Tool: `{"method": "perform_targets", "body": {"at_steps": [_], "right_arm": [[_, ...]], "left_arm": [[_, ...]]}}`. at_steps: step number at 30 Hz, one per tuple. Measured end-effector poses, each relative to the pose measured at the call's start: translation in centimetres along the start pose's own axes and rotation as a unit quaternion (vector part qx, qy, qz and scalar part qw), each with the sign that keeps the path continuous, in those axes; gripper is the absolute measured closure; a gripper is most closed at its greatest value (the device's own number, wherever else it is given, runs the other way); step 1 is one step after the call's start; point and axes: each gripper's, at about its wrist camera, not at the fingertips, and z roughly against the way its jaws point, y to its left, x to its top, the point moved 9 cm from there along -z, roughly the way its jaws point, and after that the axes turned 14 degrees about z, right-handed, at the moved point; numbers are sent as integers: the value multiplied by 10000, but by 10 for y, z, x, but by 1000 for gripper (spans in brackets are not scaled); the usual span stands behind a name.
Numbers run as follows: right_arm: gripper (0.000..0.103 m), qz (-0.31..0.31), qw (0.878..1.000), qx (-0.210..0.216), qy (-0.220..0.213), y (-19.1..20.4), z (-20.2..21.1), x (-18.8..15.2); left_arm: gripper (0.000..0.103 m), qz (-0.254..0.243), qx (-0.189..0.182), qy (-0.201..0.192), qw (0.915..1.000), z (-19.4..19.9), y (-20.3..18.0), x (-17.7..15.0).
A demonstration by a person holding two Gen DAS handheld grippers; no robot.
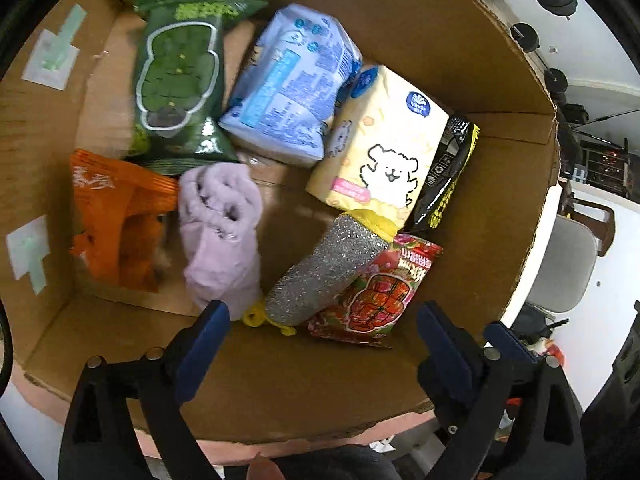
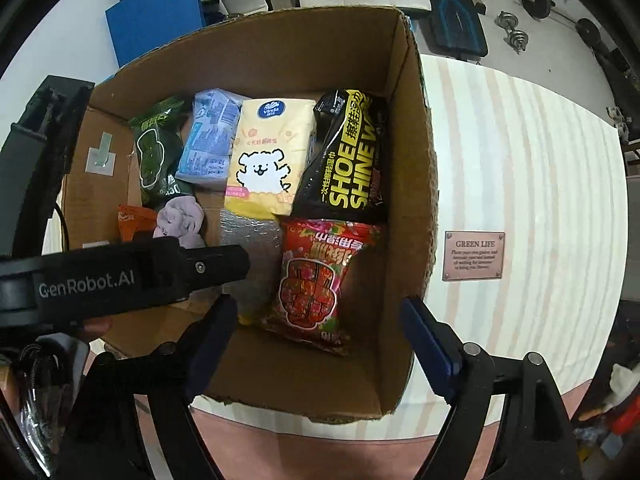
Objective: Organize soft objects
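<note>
An open cardboard box point(image 1: 480, 80) point(image 2: 408, 128) holds several soft items. A lilac cloth point(image 1: 218, 236) point(image 2: 180, 216) lies near the box's front, beside an orange pack point(image 1: 116, 220) and a silver-and-yellow sponge point(image 1: 324, 272). A green pack point(image 1: 176, 76), a blue tissue pack point(image 1: 288, 84), a yellow tissue pack point(image 1: 380, 148) point(image 2: 268, 156), a black shoe-wipes pack point(image 2: 348, 156) and a red snack pack point(image 1: 380, 292) point(image 2: 316, 276) fill the box. My left gripper point(image 1: 320, 340) is open and empty above the box's front wall. My right gripper point(image 2: 316, 340) is open and empty over the box.
The box stands on a striped tablecloth point(image 2: 520, 160) with a small brown plaque point(image 2: 474, 256) to its right. The left gripper's black body point(image 2: 120, 280) crosses the left of the right wrist view. Dumbbells point(image 2: 512, 28) and weight plates lie on the floor beyond.
</note>
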Motion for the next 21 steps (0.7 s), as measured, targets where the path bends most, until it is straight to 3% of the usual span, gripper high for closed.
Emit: {"method": "perform_targets", "body": {"at_steps": [4,6,7,14,19,21], "right_arm": [[13,9,10000,-60,4,-1,5,-4],[1,38,9998,-189,11,-2,5,-6],[0,50,9997,-222,-9,-2,6,-8],[0,85,9986,-519,-63,-9,15,-21],[0,100,9982,-563,-178,-9,28,-33],[0,112,9980,-571,-244,-8,33,-38]], "left_arm": [[5,-81,150,-323,9993,20,16,-1],[2,-165,405,-589,9973,31,19,-5],[1,-220,528,-741,9956,36,23,-7],[1,-465,922,-1519,9830,63,43,-25],[1,-478,839,-1932,9764,84,43,-39],[1,-563,935,-2194,9695,94,41,-46]]}}
